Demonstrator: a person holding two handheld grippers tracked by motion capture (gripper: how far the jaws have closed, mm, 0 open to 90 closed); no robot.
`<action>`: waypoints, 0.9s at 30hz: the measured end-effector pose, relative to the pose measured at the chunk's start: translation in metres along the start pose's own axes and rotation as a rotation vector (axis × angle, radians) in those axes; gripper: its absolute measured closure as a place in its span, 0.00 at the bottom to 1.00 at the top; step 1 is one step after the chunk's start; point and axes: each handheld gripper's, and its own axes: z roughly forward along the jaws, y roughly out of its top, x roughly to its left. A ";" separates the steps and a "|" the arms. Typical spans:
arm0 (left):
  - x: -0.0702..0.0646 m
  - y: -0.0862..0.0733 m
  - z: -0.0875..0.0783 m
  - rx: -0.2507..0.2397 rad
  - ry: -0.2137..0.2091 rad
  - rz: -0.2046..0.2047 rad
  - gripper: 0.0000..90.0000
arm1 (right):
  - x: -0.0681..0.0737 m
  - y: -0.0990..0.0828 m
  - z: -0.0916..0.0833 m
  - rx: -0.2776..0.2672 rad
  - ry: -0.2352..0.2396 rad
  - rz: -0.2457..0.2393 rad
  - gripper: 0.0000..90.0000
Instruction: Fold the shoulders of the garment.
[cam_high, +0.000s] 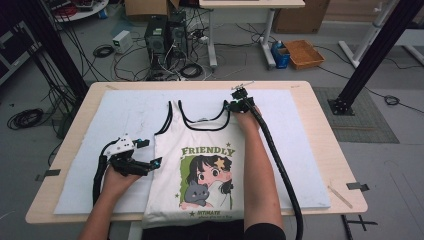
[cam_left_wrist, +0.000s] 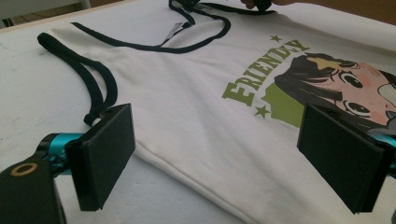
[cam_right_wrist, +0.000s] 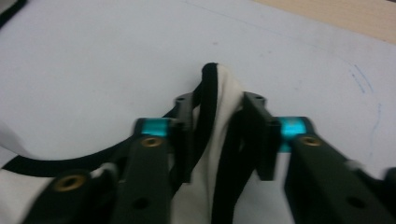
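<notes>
Right gripper view is showing the right tongs (cam_right_wrist: 217, 140) pinching a shoulder strap of the cream sleeveless cotton top with black trim and a green "FRIENDLY" cartoon print (cam_high: 200, 165), the fabric bunching up between the pads. The garment is lying flat, print up, on the white padded mat (cam_high: 80, 130) covering the wooden bench (cam_high: 320, 115). Left tongs (cam_left_wrist: 212, 158) are hovering spread wide over the top's side hem, gripping nothing. Judged step: securing grips for a fold. Next, the left tongs are needing to close on the hem. Far off on the floor, an orange tray (cam_high: 304, 54) is sitting; its contents are too small to tell.
</notes>
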 end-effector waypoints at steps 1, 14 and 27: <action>0.000 0.000 0.000 0.000 0.000 0.000 0.13 | 0.000 0.000 0.000 0.004 0.002 -0.003 0.93; -0.001 0.000 -0.001 -0.008 0.007 0.007 0.13 | 0.011 0.001 -0.034 -0.046 0.057 -0.066 0.95; -0.003 0.000 -0.001 -0.007 0.017 0.015 0.13 | 0.047 -0.028 -0.099 -0.163 0.164 -0.175 0.95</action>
